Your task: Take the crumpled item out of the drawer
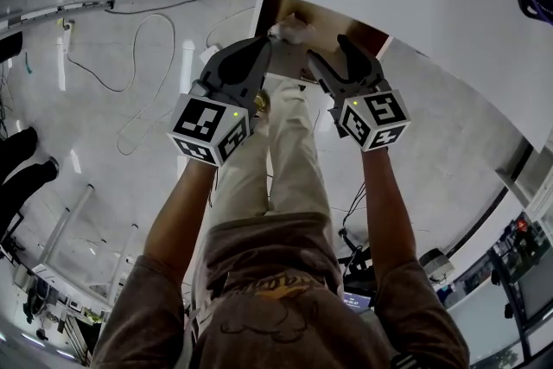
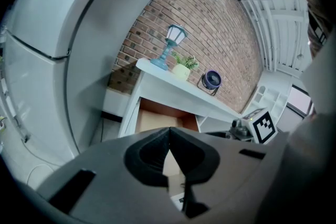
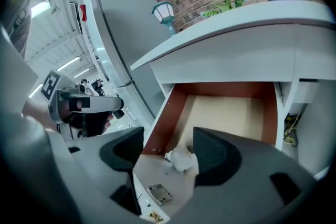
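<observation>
Crumpled paper wad (image 3: 181,159) lies at the near end of the open drawer (image 3: 157,124), lower centre of the right gripper view. It sits between the spread jaws of the right claw (image 3: 167,143), which is released, not pinching it. The left claw (image 2: 169,139) is clenched on nothing. With the drawer open, grasping and lifting out seem left.

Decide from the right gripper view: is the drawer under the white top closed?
No, the drawer stands pulled out, its pale floor showing and the crumpled item lying near its front.
</observation>
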Demonstrator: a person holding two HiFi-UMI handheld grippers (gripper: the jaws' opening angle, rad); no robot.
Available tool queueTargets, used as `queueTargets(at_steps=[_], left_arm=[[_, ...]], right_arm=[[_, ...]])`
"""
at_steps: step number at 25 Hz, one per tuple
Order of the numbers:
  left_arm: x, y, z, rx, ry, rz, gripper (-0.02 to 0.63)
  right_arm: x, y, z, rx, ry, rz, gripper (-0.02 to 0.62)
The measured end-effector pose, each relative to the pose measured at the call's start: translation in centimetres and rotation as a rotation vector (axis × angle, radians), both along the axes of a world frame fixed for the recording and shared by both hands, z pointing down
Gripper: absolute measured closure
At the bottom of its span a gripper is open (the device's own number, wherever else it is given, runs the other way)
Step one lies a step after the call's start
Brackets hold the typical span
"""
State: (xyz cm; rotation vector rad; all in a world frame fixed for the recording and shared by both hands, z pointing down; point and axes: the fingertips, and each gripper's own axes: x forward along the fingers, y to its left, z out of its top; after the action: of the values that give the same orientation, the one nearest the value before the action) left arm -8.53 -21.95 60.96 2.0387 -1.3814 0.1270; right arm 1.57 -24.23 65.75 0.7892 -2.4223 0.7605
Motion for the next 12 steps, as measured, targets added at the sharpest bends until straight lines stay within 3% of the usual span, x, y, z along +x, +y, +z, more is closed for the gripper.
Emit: queueTargets(at_steps=[5,12], left_arm=[[-0.6,-0.2,0.4,-0.007,0.004,-0.029,0.598],[-0.9,-0.4,0.7,-0.015,0.005,-0.043,0.598]], right_arm=[[-0.8,-0.2,2.2,-0.039,0.04,-0.061,0.209],[-1.9,-0.3,6.0,-0.132,0.104,-0.124,0.134]])
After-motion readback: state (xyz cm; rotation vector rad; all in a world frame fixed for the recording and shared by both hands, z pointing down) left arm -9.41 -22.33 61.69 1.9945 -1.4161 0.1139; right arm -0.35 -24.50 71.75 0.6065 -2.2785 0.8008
